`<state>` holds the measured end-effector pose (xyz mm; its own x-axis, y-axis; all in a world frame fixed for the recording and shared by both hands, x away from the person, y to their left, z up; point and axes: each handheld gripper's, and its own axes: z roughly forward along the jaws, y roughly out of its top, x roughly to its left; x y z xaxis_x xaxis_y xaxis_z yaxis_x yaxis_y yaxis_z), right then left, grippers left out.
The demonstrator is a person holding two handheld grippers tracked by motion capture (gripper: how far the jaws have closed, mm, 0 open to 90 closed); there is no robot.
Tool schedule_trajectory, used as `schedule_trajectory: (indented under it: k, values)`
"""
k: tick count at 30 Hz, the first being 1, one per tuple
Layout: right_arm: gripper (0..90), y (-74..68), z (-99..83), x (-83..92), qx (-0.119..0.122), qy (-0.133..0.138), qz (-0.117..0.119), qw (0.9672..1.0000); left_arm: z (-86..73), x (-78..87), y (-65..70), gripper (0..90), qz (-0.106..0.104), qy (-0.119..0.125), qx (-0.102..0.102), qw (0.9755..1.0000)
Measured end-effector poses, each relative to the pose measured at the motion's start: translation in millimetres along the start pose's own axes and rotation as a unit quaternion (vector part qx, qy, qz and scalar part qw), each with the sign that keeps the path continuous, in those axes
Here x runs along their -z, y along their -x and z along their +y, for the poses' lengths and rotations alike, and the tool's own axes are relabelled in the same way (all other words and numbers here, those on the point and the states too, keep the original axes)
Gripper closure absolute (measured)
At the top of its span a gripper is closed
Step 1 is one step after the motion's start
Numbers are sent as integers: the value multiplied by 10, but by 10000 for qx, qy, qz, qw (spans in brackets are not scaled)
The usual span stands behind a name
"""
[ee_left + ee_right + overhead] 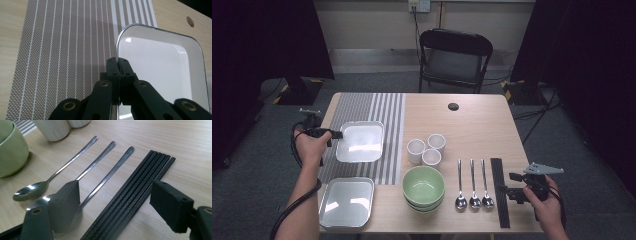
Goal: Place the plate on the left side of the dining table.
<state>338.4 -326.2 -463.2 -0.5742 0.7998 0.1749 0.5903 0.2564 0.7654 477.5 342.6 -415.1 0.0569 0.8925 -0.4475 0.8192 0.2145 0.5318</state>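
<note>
Clamping the left rim of a shiny square metal tray (360, 142) on the striped grey placemat (387, 120) at far left, the left gripper (117, 65) is pinching tight — the right gripper (115, 202) is hovering, jaws apart, over black chopsticks (132, 195) near right.

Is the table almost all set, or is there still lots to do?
Still lots to do, it seems. Only the far tray lies on the striped mat; the left gripper is shut on its rim. That is the job in hand. The near tray, stacked green bowls, three cups, three spoons and black chopsticks sit grouped. The right gripper hangs open above the chopsticks.
</note>
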Motion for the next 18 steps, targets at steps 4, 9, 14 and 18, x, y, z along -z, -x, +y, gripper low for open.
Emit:
schedule_trajectory:
  k: [4,9,14,18]
  values:
    - [231,1,1,-2,-11,4,3,10000,37,-25,-24,893,-8,-18,27,10000]
    - [231,2,2,-10,-15,8,0,10000,77,-63,-41,893,1,15,70,10000]
    - [231,6,-3,-20,-51,9,48,10000,105,-131,-61,892,16,-6,92,10000]
    - [231,8,-7,-22,-100,15,46,9999,132,-198,-75,892,-57,-31,106,9999]
